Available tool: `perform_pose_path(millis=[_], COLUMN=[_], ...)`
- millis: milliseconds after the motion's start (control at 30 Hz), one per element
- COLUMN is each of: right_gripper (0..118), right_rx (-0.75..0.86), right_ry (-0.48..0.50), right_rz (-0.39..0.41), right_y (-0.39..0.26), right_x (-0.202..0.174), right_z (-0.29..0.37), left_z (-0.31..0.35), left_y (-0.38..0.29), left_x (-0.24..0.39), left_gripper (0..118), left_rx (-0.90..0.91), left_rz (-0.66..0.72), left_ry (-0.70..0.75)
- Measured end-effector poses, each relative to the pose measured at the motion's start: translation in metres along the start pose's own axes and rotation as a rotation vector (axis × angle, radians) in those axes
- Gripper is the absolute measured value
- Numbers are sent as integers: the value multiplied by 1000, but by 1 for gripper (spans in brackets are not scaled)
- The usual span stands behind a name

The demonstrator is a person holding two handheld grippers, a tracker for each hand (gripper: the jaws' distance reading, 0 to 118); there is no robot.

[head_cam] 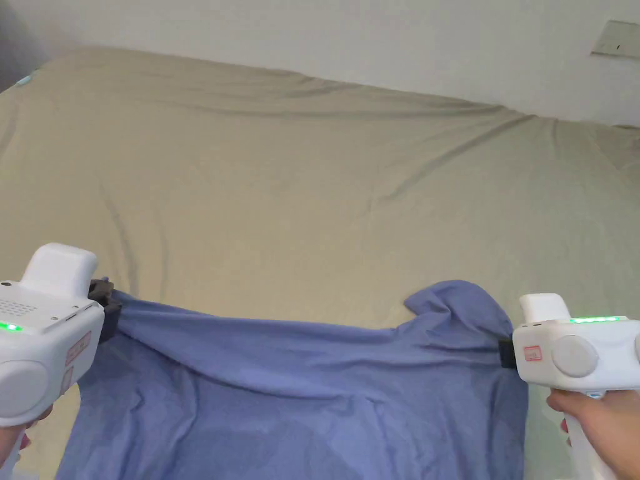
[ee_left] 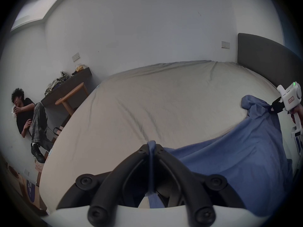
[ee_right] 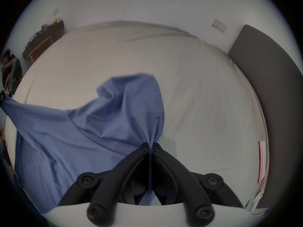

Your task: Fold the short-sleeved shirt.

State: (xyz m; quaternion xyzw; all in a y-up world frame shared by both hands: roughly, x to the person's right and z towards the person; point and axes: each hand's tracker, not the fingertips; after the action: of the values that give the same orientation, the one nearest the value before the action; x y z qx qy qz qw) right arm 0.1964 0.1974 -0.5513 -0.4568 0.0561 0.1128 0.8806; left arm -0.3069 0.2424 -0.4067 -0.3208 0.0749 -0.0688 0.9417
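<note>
The blue shirt (head_cam: 300, 387) was stretched out over the near side of the bed (head_cam: 312, 187). The left gripper (ee_left: 151, 148) had its jaws pinched tight on one corner. The right gripper (ee_right: 150, 146) pinched the other corner.

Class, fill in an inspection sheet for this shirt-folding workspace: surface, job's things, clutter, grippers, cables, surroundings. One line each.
Surface: bed under a wrinkled beige sheet.
Job's things: blue shirt, stretched between both grippers, lower part draped over the near bed edge.
Clutter: nothing seen on the bed.
Grippers: left gripper and right gripper, jaws shut on shirt fabric.
Cables: nothing seen.
Surroundings: white wall, dark headboard, shelf with items, a person sitting by the wall.
</note>
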Motion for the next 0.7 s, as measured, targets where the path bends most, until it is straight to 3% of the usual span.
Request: perform_pose_path(millis=[267, 500, 700], right_gripper=[2, 2, 2], right_rx=[367, 686, 865], right_ry=[-42, -179, -304], right_rz=[-31, -35, 21], right_y=[-7, -26, -35], right_x=[22, 15, 7], right_z=[179, 318, 397], left_z=[84, 179, 255], left_y=[36, 76, 101], left_x=[-14, -31, -41], left_gripper=[3, 3, 3], left_rx=[167, 390, 565], left_rz=[9, 31, 56], left_ry=[54, 117, 154])
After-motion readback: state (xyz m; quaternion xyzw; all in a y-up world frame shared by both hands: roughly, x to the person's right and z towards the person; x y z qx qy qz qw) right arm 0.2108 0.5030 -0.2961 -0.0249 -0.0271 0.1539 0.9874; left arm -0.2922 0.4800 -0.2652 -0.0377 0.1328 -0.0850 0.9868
